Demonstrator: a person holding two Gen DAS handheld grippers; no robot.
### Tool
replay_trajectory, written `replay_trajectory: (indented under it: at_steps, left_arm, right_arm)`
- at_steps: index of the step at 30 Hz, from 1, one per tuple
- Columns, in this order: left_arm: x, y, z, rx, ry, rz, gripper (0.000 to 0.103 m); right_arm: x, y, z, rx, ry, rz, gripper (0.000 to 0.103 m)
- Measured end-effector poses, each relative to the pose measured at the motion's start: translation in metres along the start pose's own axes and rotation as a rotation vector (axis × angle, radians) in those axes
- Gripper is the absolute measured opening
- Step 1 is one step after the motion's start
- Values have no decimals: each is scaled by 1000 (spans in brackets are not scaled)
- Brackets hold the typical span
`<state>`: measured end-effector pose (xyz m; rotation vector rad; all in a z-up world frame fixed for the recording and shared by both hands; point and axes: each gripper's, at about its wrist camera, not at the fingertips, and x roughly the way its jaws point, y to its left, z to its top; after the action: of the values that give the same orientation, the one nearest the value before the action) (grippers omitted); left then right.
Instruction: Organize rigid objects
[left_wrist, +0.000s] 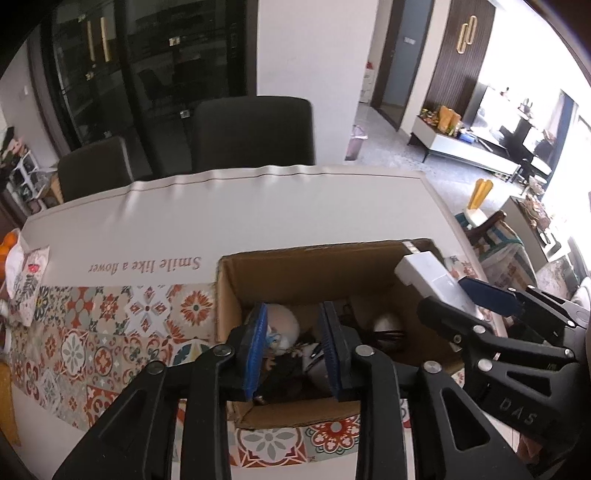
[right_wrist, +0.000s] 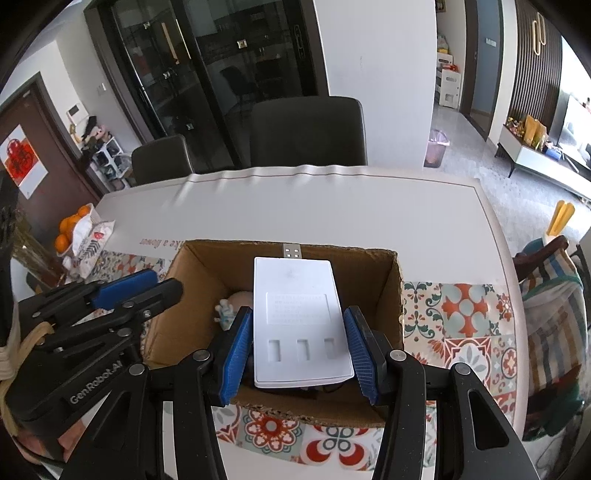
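my right gripper (right_wrist: 299, 354) is clamped on the white flat device (right_wrist: 301, 321), which hangs over the open cardboard box (right_wrist: 391, 295). my left gripper (left_wrist: 293, 350), at 9 o'clock from it, has jaws apart and empty above small items on the box floor.

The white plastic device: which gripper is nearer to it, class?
Right. The right gripper clamps the white plastic device over the cardboard box; the left gripper hangs beside it, empty.
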<state>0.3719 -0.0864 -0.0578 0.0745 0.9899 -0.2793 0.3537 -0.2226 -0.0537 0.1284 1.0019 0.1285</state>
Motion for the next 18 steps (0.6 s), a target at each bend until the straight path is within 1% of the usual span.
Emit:
replay_trajectory:
  at_steps: [1,2,3,6,7,8,10,11,12,15,18]
  left_arm:
    - [-1,2,-1,-4,3,12,48]
    - [-2,5,-2,-5,3,23,54]
    - [-3,6,-3,-8,-2,37,62]
    - [-12,12,-8,-15,-24,76,64]
    - [-14,13,-9,-19,-25,77,67]
    - [-16,15,-10,-23,-28,76,68]
    - [-23,16,-14,-30,-40,76,72]
    - [-28,16,-17,-32,-46,79,73]
    - [-32,16,-19,-32,-53,81,77]
    - [-48,13,-29,-18,-83,82,84]
    - [-65,8,-38,-4,-109,90,87]
  right_arm:
    - [3,0,1,-1,4,1,51]
    - [5,1,1,-4,9,-1,51]
    - [6,2,1,-4,12,-4,51]
    - [7,4,-1,-2,19,-19,52]
    - [7,4,-1,-2,19,-24,54]
    - [5,4,-4,1,23,-31,57]
    - [-2,5,-9,5,21,-34,59]
    - [-6,5,-12,6,16,-34,61]
    - [-10,6,-15,9,11,-36,65]
    - [-30,6,-26,22,-16,-40,69]
    - [-51,5,-38,36,-45,-46,72]
